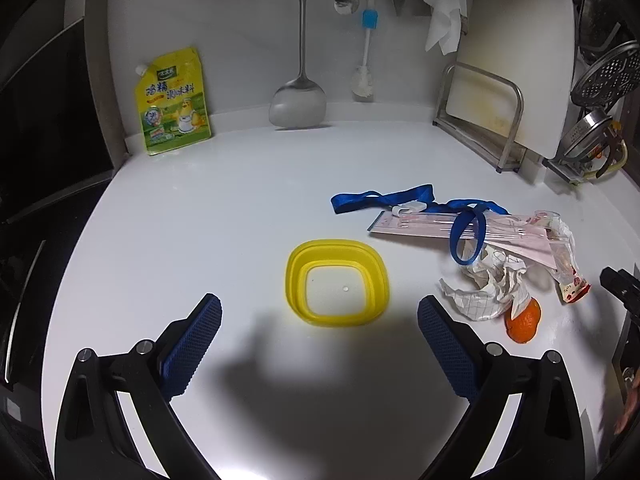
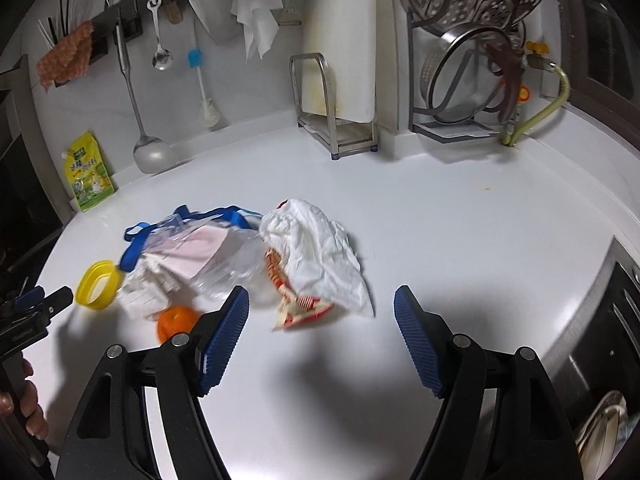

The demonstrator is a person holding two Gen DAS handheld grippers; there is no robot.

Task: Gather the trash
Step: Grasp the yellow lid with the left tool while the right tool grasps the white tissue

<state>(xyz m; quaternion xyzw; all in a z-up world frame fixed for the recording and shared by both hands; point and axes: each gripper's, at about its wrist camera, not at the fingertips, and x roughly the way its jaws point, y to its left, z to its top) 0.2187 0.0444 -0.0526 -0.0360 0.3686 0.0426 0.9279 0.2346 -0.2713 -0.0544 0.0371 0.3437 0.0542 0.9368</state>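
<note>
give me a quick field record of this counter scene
surface: white counter
container: yellow tub, open, nearly empty
trash pile: blue strap, pink packet, crumpled paper, orange peel, white bag, snack wrapper
pile position: right of tub
left hand-held gripper: open, facing tub, holding nothing
right hand-held gripper: open, facing the bag and wrapper, holding nothing
back wall: seasoning pouch, hanging spatula
</note>
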